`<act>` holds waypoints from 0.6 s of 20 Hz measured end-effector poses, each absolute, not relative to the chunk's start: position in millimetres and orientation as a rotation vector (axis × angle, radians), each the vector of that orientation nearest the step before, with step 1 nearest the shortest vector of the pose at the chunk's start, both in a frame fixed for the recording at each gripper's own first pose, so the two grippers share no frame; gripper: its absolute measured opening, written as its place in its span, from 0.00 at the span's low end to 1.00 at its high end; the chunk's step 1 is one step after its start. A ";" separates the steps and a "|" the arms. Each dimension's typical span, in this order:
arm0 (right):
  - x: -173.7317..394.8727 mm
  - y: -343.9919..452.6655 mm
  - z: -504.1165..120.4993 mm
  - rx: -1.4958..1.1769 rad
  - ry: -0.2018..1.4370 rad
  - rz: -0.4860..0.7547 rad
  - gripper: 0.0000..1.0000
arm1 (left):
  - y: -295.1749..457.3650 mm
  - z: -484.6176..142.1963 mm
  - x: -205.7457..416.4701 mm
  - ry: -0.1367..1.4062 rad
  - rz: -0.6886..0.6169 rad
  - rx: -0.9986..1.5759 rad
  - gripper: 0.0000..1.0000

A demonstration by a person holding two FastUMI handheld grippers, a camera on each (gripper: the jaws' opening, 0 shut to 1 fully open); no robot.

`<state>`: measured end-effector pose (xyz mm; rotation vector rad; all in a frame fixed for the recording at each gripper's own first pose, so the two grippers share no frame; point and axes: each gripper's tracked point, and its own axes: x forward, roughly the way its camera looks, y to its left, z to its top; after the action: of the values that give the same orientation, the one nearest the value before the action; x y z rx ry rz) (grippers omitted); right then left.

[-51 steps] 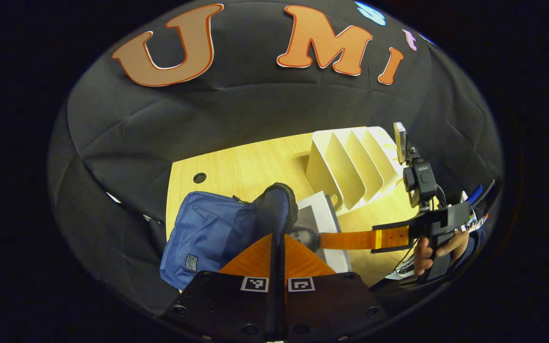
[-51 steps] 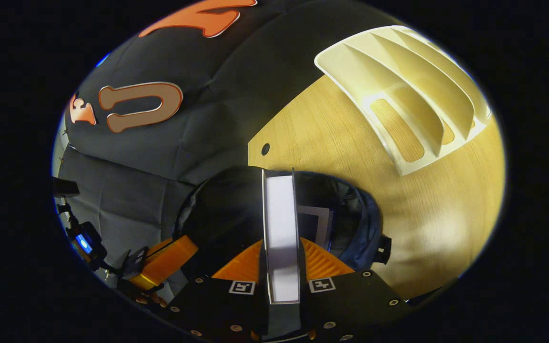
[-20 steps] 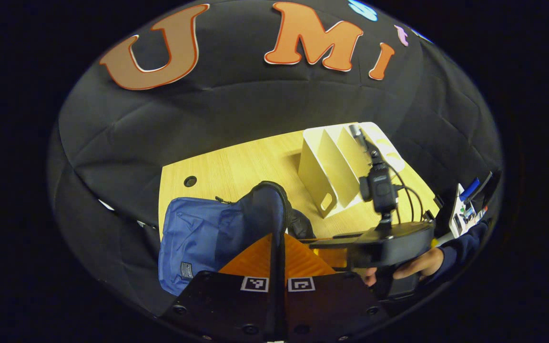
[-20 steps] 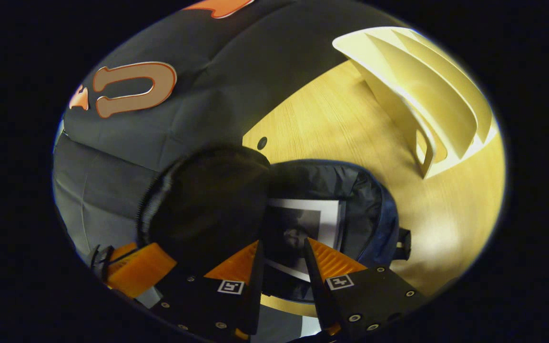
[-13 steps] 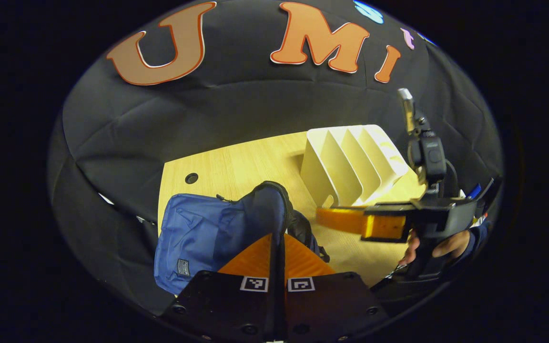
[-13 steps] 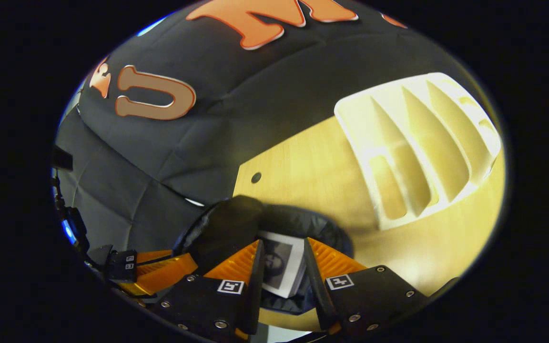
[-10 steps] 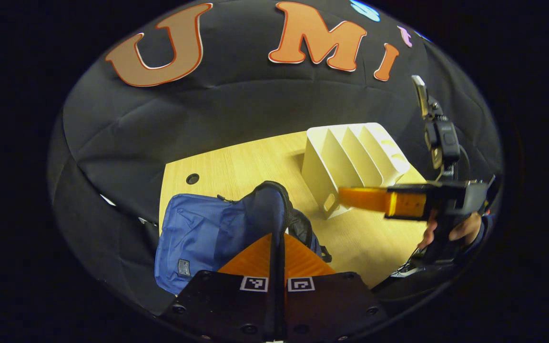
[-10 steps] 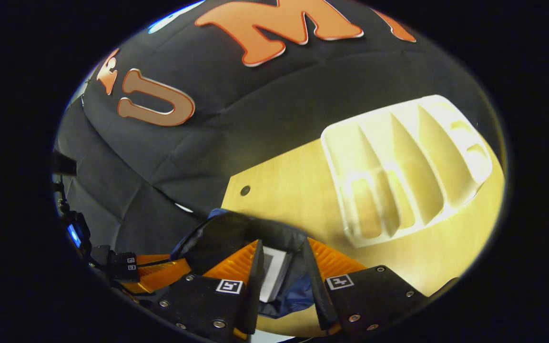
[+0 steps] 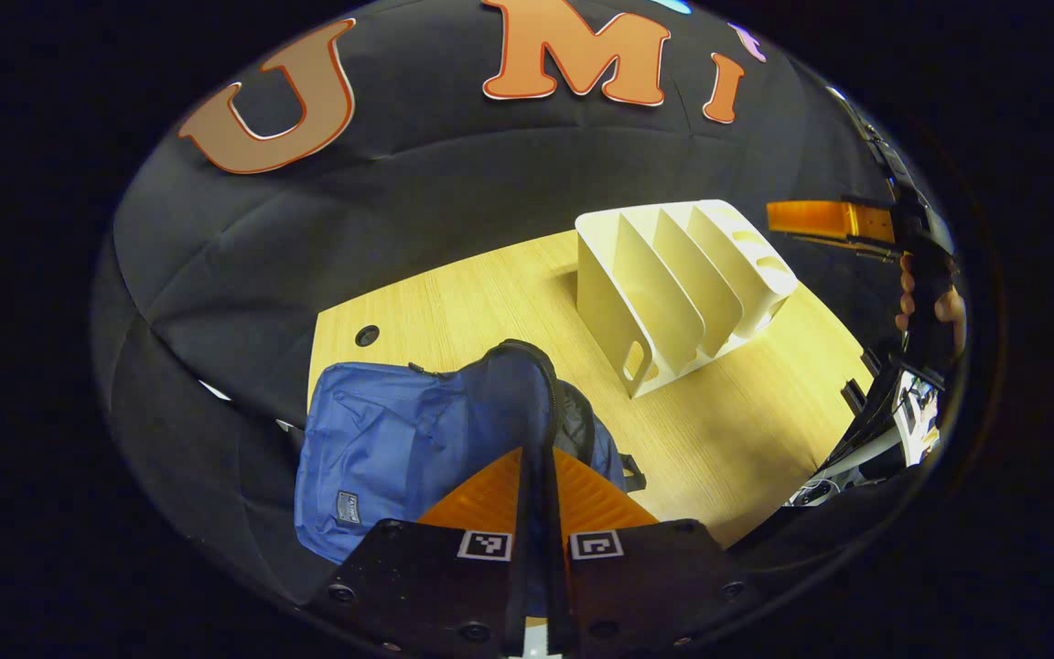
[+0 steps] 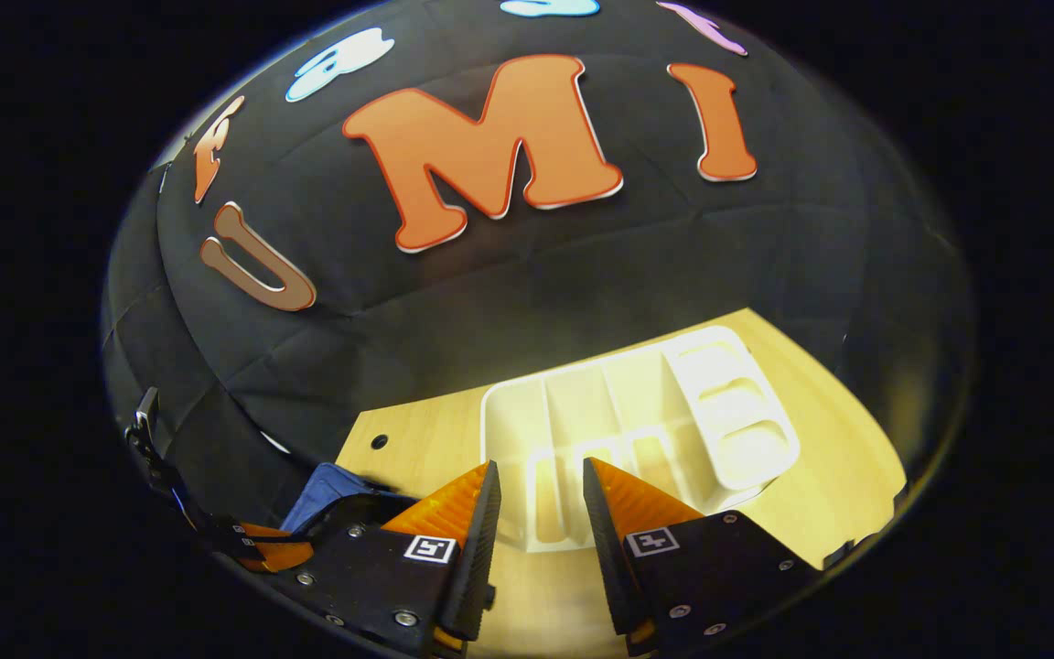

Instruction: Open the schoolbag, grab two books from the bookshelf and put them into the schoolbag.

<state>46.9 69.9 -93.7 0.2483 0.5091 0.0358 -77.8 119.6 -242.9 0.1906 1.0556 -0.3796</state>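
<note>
Schoolbag [image 9: 399, 439] lying open at the table's [image 9: 747, 412] near left, our left gripper [image 9: 538, 458] pinching its raised flap, our right gripper [image 10: 536, 513] gaping wide, holding nothing, above the white bookshelf [image 10: 637, 412].

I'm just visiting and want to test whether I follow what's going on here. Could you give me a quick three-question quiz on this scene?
1. True or false: the bookshelf holds no books.
2. What does the left gripper pinch? A) a book B) the schoolbag flap C) nothing
3. Fill in: the right gripper is ____, with nothing between its fingers.

Key: 1 true; 2 B; 3 open.
</note>
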 end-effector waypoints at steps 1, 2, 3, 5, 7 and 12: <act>48.5 59.8 -88.1 0.236 0.486 0.024 0.53 | 113.9 -244.1 -80.5 1.056 -0.385 0.185 0.13; 48.1 50.9 -82.0 0.232 0.463 0.022 0.53 | 109.0 -244.1 -82.1 1.055 -0.392 0.180 0.27; 47.3 44.8 -75.1 0.226 0.439 0.028 0.58 | 104.9 -244.5 -81.1 1.051 -0.389 0.175 0.34; 47.1 33.6 -68.3 0.202 0.404 0.017 0.68 | 98.4 -240.7 -76.3 1.031 -0.363 0.167 0.66; 46.1 21.4 -64.1 0.186 0.376 0.002 0.77 | 90.8 -232.6 -67.1 0.987 -0.334 0.158 0.98; 45.8 5.2 -45.3 0.147 0.314 -0.008 0.93 | 61.4 -190.5 -38.7 0.791 -0.274 0.132 0.97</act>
<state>45.8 5.2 -45.3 0.1475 0.3140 -0.0079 -38.7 61.4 -190.5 0.1317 0.7908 -0.2737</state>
